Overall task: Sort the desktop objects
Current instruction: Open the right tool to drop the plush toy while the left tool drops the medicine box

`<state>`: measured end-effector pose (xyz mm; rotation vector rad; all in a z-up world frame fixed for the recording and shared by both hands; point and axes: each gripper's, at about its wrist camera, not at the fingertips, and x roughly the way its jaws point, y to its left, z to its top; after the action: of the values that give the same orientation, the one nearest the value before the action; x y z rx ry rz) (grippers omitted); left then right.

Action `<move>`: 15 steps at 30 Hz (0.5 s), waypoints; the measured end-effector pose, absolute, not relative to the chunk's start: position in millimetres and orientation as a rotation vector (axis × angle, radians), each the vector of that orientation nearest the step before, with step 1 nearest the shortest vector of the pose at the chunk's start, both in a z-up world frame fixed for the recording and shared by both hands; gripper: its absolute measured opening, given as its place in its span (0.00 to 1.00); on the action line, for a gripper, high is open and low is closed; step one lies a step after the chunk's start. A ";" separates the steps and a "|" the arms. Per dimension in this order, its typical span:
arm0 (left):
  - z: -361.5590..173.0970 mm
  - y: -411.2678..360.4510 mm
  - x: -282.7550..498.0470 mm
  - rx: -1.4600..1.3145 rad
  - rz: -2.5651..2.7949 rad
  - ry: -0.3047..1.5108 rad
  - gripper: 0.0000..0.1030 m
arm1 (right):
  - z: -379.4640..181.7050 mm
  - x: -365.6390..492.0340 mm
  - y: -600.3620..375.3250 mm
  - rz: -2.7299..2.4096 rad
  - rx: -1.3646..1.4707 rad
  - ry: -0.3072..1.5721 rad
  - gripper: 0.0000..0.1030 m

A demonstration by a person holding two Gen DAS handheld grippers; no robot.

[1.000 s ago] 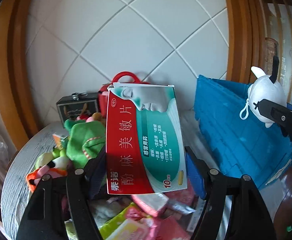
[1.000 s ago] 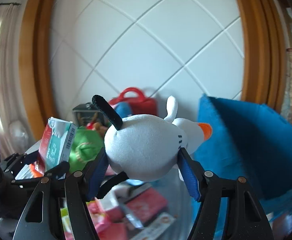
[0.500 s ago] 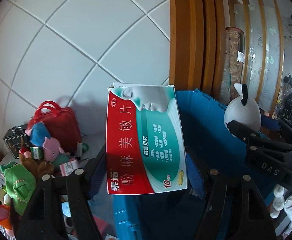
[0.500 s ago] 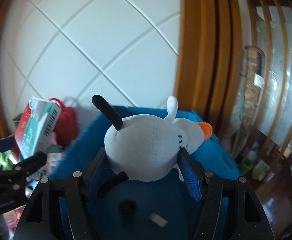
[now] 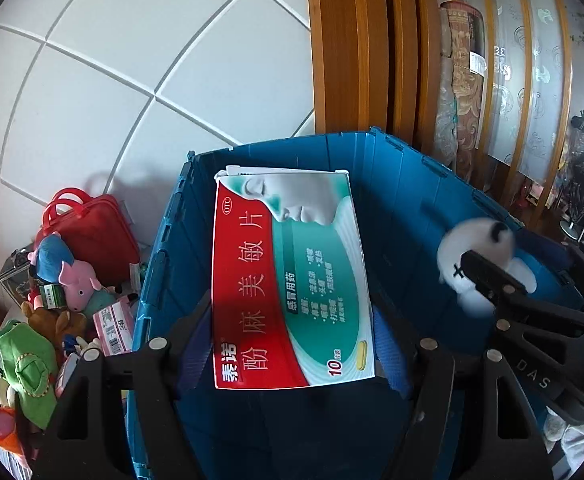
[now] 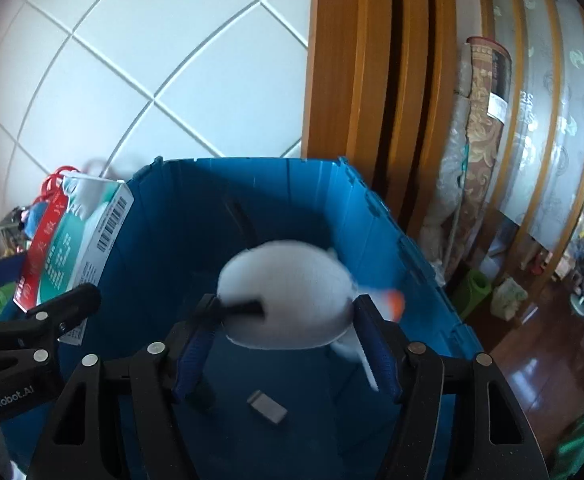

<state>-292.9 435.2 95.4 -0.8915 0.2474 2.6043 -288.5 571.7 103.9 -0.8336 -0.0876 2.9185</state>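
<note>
Over the blue crate [image 6: 375, 216], the left gripper [image 5: 292, 340] has its fingers clamped on a medicine box [image 5: 288, 280]; the right gripper [image 6: 288, 344], its jaws just closing slightly, has its fingers around a blurred white plush toy [image 6: 288, 296].

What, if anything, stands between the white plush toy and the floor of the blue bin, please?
Nothing visible does. The white plush toy hangs in the right gripper over the open blue bin; only a small grey block lies on its floor, below.
</note>
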 end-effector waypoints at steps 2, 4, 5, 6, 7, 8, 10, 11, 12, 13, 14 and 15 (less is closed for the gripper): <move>93.0 436.1 -295.7 -0.918 2.605 0.258 0.70 | 102.1 -293.6 572.4 2.903 -0.817 -0.115 0.65; 92.1 433.9 -297.1 -0.925 2.600 0.248 0.70 | 100.8 -294.6 571.5 2.902 -0.829 -0.120 0.65; 92.2 432.8 -297.0 -0.925 2.604 0.241 0.70 | 101.1 -295.4 571.3 2.905 -0.838 -0.116 0.66; 91.6 431.7 -296.8 -0.924 2.607 0.236 0.70 | 100.4 -296.1 571.1 2.909 -0.848 -0.115 0.66; 90.6 430.7 -296.7 -0.925 2.608 0.235 0.70 | 100.0 -296.2 570.9 2.908 -0.853 -0.115 0.66; 89.9 430.7 -296.5 -0.927 2.608 0.238 0.70 | 100.2 -296.3 570.5 2.903 -0.854 -0.113 0.67; 88.0 431.3 -296.5 -0.933 2.607 0.250 0.70 | 101.0 -294.4 568.2 2.894 -0.842 -0.113 0.72; 87.8 431.8 -297.3 -0.938 2.608 0.257 0.70 | 101.3 -293.3 568.3 2.894 -0.831 -0.111 0.76; 87.9 433.0 -297.2 -0.941 2.611 0.264 0.70 | 101.9 -292.9 568.2 2.894 -0.823 -0.111 0.78; 87.4 433.9 -296.5 -0.941 2.613 0.273 0.70 | 102.3 -292.4 568.4 2.893 -0.814 -0.111 0.81; 87.8 434.4 -295.5 -0.933 2.614 0.277 0.70 | 102.3 -291.7 568.4 2.890 -0.807 -0.112 0.82; 88.1 434.5 -295.3 -0.927 2.617 0.278 0.70 | 103.0 -291.2 567.6 2.888 -0.803 -0.113 0.82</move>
<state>-295.3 434.5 88.1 -0.9271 0.2778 2.6166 -291.2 567.6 103.0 -0.8033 -0.1129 2.8876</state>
